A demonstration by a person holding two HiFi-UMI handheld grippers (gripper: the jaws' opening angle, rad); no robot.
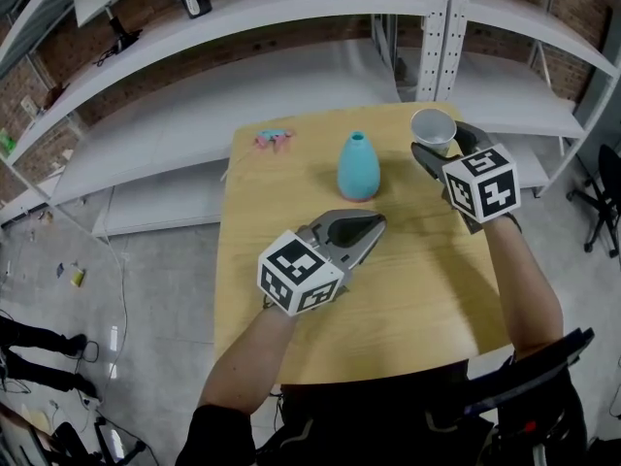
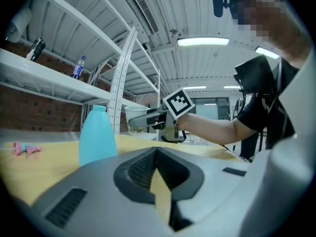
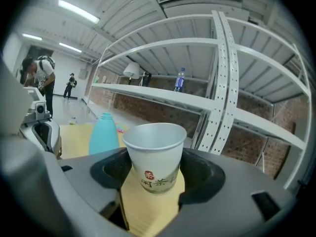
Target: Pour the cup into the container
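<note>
A white paper cup (image 1: 433, 124) with red and green print stands upright at the table's far right corner. My right gripper (image 1: 441, 140) is shut on the cup (image 3: 154, 152), its dark pads pressing both sides. I cannot tell what is in the cup. The container, a teal narrow-necked vase (image 1: 358, 166), stands mid-table to the left of the cup. My left gripper (image 1: 374, 223) is shut and holds nothing, just in front of the vase (image 2: 98, 135). The left gripper view shows the right gripper (image 2: 148, 117) holding the cup (image 2: 134, 118) beyond the vase.
The wooden table (image 1: 408, 289) is small, with edges close on every side. A small pink and teal object (image 1: 274, 138) lies at its far left. White metal shelving (image 1: 291, 85) runs behind the table, with an upright post (image 1: 441, 37) right behind the cup.
</note>
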